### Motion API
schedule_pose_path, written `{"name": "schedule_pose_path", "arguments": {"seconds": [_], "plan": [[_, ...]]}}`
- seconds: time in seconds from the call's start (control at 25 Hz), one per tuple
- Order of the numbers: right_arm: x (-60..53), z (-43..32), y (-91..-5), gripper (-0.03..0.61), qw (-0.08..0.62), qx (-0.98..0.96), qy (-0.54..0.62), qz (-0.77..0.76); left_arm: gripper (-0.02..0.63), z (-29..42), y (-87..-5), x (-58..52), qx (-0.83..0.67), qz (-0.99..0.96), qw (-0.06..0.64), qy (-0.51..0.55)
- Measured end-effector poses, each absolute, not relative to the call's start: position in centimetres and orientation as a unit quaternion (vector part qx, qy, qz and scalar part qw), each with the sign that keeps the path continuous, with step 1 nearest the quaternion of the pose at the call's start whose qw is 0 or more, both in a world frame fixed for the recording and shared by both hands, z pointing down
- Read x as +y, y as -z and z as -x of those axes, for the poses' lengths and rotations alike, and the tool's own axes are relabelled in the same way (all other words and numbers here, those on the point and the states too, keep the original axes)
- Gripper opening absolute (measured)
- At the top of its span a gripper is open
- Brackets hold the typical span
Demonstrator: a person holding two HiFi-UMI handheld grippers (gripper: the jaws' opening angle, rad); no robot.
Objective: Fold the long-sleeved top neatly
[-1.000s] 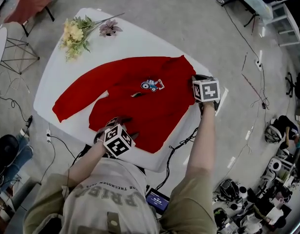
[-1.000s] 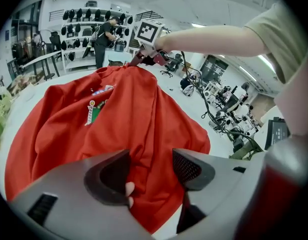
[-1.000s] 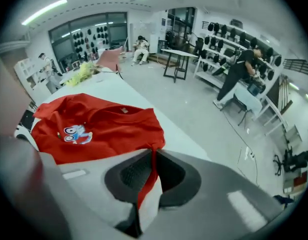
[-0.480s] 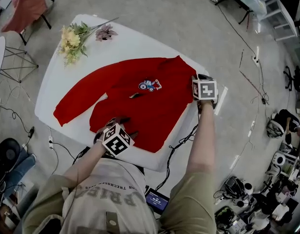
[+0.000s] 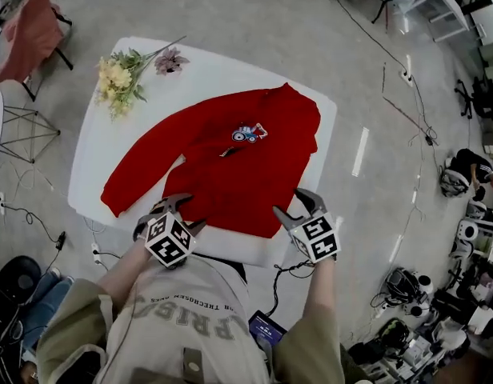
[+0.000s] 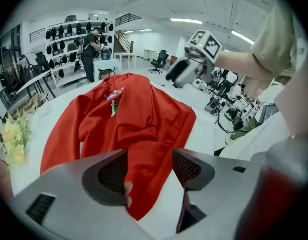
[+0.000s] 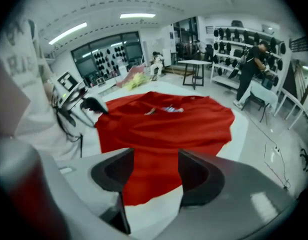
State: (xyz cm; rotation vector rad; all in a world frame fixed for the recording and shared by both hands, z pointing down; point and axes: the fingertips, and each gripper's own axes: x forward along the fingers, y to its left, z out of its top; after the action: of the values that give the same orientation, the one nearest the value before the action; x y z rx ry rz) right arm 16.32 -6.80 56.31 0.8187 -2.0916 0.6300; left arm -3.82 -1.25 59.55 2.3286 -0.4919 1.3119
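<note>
Now the right gripper (image 7: pixel 155 171) hangs at the table's near side with its jaws standing fairly wide. They have just been opening, and nothing is pinched between them: only the near right corner of the red top (image 5: pixel 230 158) shows through the gap, lying flat on the white table (image 5: pixel 110 110). The left gripper (image 6: pixel 150 166) is likewise parted to a middling width over the near left corner of the garment's body. Red cloth shows between its jaws, but the pads do not press on it. From both grippers the top lies ahead and away from the person, and its near hem (image 5: pixel 230 229) runs roughly from one gripper to the other. Seen from the head, the garment's long axis slants from the outstretched sleeve (image 5: pixel 138 178) at the lower left up to the far right shoulder. That sleeve lies spread on the left gripper's side, so the left hand is plainly the nearer one to it. The right gripper sits just beside the hem's right corner, apart from the cloth. Judging by this, the next fold probably turns on that sleeve or on the near hem.
</note>
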Motion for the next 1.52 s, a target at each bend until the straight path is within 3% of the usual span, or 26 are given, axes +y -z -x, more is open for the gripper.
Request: {"name": "schedule_pose_path", "arguments": {"seconds": [0.2, 0.48, 0.72, 0.84, 1.16, 1.24, 1.32, 1.4, 1.52], "plan": [[3.6, -13.2, -61.0, 0.264, 0.447, -0.789, -0.283, -0.312, 0.275, 7.9, -62.0, 1.3, -0.148, -0.818, 0.188, -0.523], [5.5, -13.7, -64.3, 0.261, 0.549, -0.735, -0.211, -0.338, 0.274, 10.1, -64.2, 1.7, -0.127, -0.803, 0.135, -0.566], [6.0, -14.7, -63.0, 0.089, 0.560, -0.720, -0.197, -0.361, 0.076, 9.5, -61.8, 2.1, -0.106, -0.831, 0.123, -0.532], [7.0, -14.7, -61.0, 0.055, 0.545, -0.726, -0.205, -0.365, 0.055, 9.4, -59.8, 3.6, -0.090, -0.844, 0.152, -0.507], [11.7, -14.8, -63.8, 0.055, 0.555, -0.749, -0.215, -0.291, 0.058, 10.2, -63.0, 8.2, -0.115, -0.805, 0.192, -0.550], [11.7, -14.8, -64.2, 0.058, 0.550, -0.758, -0.216, -0.277, 0.082, 10.0, -63.5, 8.2, -0.136, -0.796, 0.194, -0.556], [12.4, -14.3, -64.4, 0.094, 0.540, -0.771, -0.233, -0.244, 0.160, 10.1, -63.8, 8.7, -0.141, -0.788, 0.201, -0.565], [13.1, -13.9, -63.8, 0.238, 0.521, -0.787, -0.257, -0.208, 0.265, 10.1, -63.2, 9.3, -0.142, -0.784, 0.213, -0.566], [11.5, -14.1, -60.6, 0.265, 0.483, -0.814, -0.247, -0.207, 0.328, 9.6, -60.3, 9.0, -0.169, -0.793, 0.231, -0.538]]}}
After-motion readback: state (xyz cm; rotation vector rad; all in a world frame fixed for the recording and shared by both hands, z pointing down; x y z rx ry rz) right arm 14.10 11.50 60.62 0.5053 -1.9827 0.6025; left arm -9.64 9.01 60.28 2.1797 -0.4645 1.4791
